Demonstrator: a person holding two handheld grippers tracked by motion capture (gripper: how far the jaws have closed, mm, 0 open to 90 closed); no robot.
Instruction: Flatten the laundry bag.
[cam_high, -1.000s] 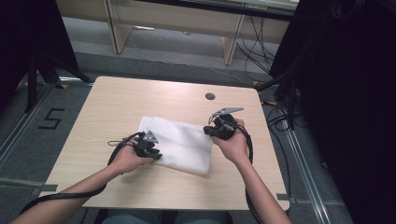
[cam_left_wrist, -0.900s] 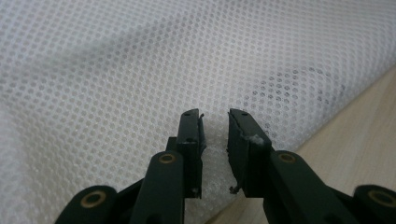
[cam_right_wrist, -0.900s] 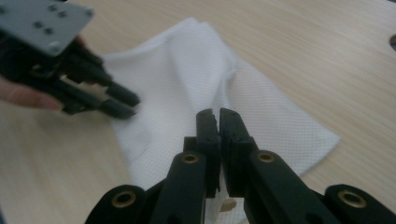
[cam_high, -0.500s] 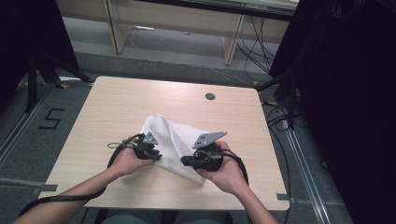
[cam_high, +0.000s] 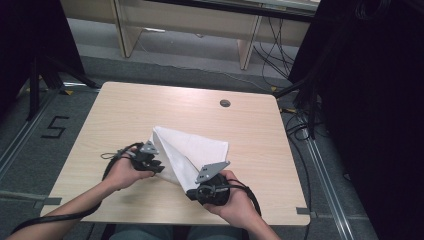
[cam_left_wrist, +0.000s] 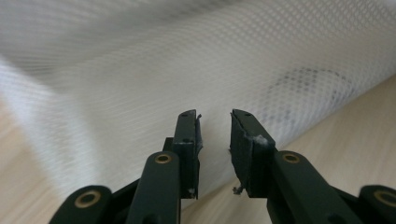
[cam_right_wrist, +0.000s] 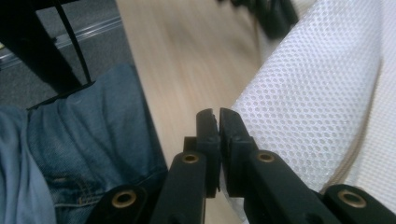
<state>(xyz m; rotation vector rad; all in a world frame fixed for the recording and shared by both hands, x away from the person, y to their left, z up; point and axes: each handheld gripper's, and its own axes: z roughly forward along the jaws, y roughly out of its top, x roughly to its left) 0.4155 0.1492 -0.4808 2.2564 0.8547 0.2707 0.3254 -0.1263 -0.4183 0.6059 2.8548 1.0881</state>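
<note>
Cloth (cam_high: 192, 150): white mesh lay on the table (cam_high: 125, 110).
Right tool (cam_right_wrist: 217, 114): pinched a cloth corner.
Left tool (cam_left_wrist: 215, 121): narrow gap, holding nothing.
Tip: pull the corner over slowly, edges lined up.

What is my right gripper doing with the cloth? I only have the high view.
Observer: In the right gripper view, the right gripper has its jaws closed, and the edge of the cloth runs in between them.
Operator: And the left one?
Observer: The left gripper is open, with a clear gap between its jaws. The cloth lies just ahead of them, not pinched.
Operator: What sort of cloth is it?
Observer: Up close it is a white mesh with small round holes.
</note>
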